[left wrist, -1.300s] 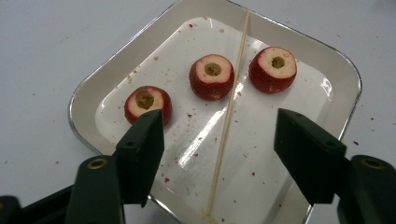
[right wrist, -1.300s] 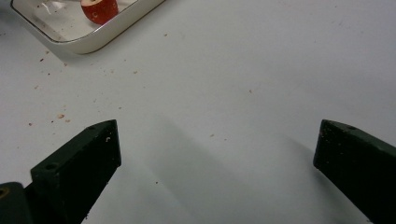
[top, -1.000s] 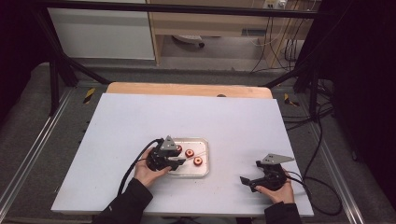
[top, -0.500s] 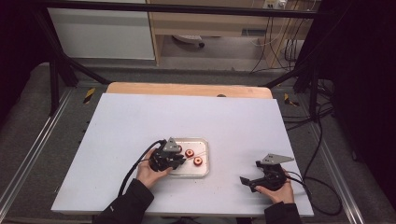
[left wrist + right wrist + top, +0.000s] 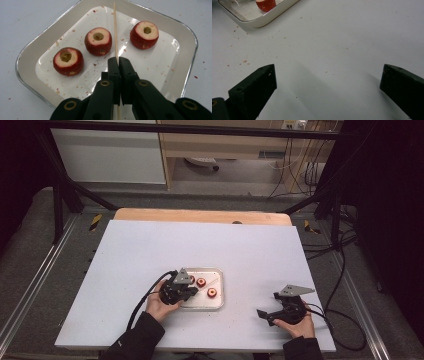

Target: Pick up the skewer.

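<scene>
Skewer (image 5: 115, 30) was clamped in the left gripper (image 5: 118, 61), mid-frame; three cored fruits (image 5: 98, 41) lay unthreaded in the tray (image 5: 186, 32). Right gripper (image 5: 327, 75) rested spread wide, empty, lower right of the high view.

A white table top (image 5: 200, 245) lies over a wooden board (image 5: 200, 215). Red crumbs (image 5: 200, 75) dot it. Black cables (image 5: 345, 250) trail far right.

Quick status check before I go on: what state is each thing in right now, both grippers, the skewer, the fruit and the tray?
Left gripper: shut on the skewer, over the tray.
Right gripper: open, empty, over bare table.
Skewer: pinched between the left jaws, nothing threaded on the length in view.
Three red fruits: cored, cut side up, lying apart in the tray.
Tray: flat on the table, speckled with crumbs.
</scene>
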A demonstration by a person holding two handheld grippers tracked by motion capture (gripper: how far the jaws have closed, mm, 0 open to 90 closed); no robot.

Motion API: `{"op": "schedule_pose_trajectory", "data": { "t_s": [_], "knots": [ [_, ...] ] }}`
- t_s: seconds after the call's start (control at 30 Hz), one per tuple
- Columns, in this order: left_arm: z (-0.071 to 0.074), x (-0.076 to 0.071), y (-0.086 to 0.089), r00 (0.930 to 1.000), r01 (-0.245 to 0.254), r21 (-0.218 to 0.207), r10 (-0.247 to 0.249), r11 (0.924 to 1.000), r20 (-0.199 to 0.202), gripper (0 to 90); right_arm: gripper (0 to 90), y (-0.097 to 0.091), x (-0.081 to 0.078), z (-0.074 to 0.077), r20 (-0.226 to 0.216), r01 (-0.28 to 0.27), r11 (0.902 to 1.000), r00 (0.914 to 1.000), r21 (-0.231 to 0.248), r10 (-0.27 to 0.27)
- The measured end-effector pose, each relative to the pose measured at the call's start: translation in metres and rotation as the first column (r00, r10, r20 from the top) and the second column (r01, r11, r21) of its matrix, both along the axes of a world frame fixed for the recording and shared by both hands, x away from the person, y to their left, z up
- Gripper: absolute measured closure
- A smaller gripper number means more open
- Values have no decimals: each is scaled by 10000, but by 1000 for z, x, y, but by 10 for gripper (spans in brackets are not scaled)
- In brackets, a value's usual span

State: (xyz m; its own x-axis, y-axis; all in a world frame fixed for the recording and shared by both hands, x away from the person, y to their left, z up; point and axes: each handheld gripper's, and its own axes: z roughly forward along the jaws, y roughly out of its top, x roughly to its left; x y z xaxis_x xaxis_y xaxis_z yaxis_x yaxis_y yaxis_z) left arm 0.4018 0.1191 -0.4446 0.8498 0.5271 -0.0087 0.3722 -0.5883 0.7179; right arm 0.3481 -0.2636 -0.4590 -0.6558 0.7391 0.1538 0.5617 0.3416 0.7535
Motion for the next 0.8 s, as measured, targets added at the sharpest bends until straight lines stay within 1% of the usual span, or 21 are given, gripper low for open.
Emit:
{"op": "schedule_pose_trajectory", "data": {
  "t_s": [0.3,0.37,0.5,0.8],
  "knots": [
    [9,-6,5,10000,68,-431,-65,9990,71,882,12,0,0,0,15,-16,10000,10000,-10,16],
    [11,-8,7,9999,95,-469,-93,9989,39,882,12,0,-1,1,16,2,10000,10000,-20,-2],
    [14,-12,8,9997,223,-468,-221,9987,45,882,7,1,-1,1,134,-23,10000,9999,-26,24],
    [18,-17,9,9990,434,-435,-439,9981,-86,882,4,7,-1,4,268,-211,9993,9994,-310,219]
  ]
}}
